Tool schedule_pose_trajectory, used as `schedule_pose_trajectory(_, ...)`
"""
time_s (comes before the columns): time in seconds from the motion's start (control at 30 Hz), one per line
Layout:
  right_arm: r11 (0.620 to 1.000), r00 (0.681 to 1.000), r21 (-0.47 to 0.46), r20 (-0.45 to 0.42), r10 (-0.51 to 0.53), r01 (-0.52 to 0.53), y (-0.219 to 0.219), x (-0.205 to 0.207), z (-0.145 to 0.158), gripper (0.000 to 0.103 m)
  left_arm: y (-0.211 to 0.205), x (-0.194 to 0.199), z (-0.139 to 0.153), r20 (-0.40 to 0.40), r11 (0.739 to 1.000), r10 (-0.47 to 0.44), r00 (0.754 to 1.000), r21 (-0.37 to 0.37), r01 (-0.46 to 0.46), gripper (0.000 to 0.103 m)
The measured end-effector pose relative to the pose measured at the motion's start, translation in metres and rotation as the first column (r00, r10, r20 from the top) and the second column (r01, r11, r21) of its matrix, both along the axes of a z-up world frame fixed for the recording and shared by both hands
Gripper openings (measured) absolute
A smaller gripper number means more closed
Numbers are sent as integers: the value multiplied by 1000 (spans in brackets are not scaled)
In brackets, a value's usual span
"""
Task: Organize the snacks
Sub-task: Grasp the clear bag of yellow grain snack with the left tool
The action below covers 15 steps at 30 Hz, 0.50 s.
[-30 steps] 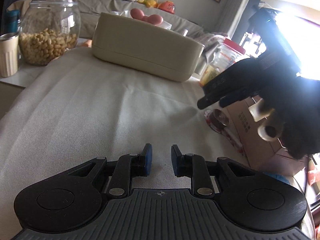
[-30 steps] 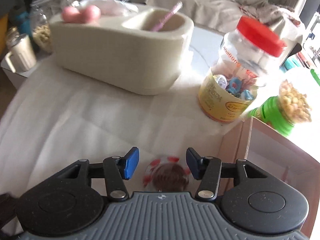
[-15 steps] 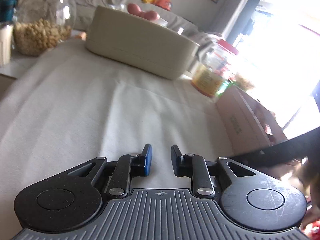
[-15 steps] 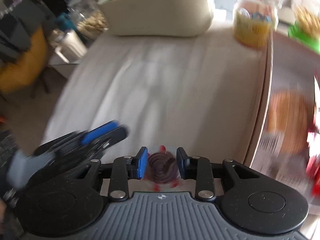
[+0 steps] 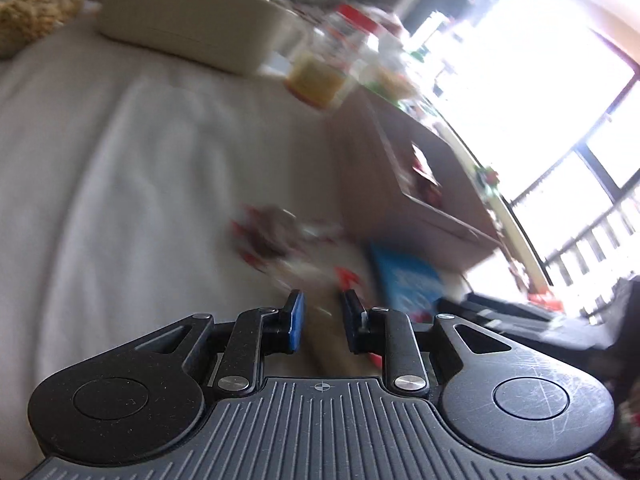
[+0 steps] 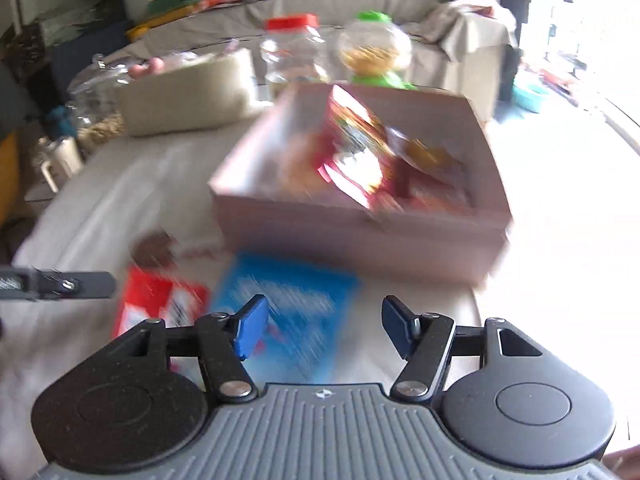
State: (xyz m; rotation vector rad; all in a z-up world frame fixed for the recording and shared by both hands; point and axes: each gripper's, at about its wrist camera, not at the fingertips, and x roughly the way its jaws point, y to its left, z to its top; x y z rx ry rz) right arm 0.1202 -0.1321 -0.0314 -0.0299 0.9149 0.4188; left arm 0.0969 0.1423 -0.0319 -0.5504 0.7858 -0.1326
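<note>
A brown swirl sweet in a clear wrapper with red ends (image 6: 154, 250) lies on the white cloth left of a cardboard box (image 6: 360, 236); it shows blurred in the left wrist view too (image 5: 276, 232). My right gripper (image 6: 324, 328) hovers over a blue packet (image 6: 288, 312), its jaws opening wide with nothing between them. A red packet (image 6: 160, 300) lies beside the blue one. My left gripper (image 5: 322, 320) stands open by a narrow gap and holds nothing, just short of the packets; one of its fingers (image 6: 60, 284) reaches in from the left. The box (image 5: 400, 184) holds several snack packs.
A cream bin (image 6: 188, 96) stands at the back of the cloth. Beside it are a red-lidded jar (image 6: 292, 52) and a green-based dispenser of yellow snacks (image 6: 376, 56). A glass jar of nuts (image 6: 96, 100) and a mug (image 6: 60, 160) sit at the left.
My right gripper carried the swirl sweet across the cloth, then opened; the sweet now lies beside the box. The left gripper swung right towards the packets, its gap unchanged.
</note>
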Motion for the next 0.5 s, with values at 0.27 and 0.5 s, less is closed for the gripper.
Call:
schedule_pose_trajectory(0.27,993,993,110,108,-49,37,-21,-37,-21,77,-52,13,10,22,991,-72,997,115,69,26)
schedule_pose_trajectory(0.5,988,992,144,108,-68,52,-26,-37,-23,83,-66,25,-10,-24,981,-89,996,169,92,20)
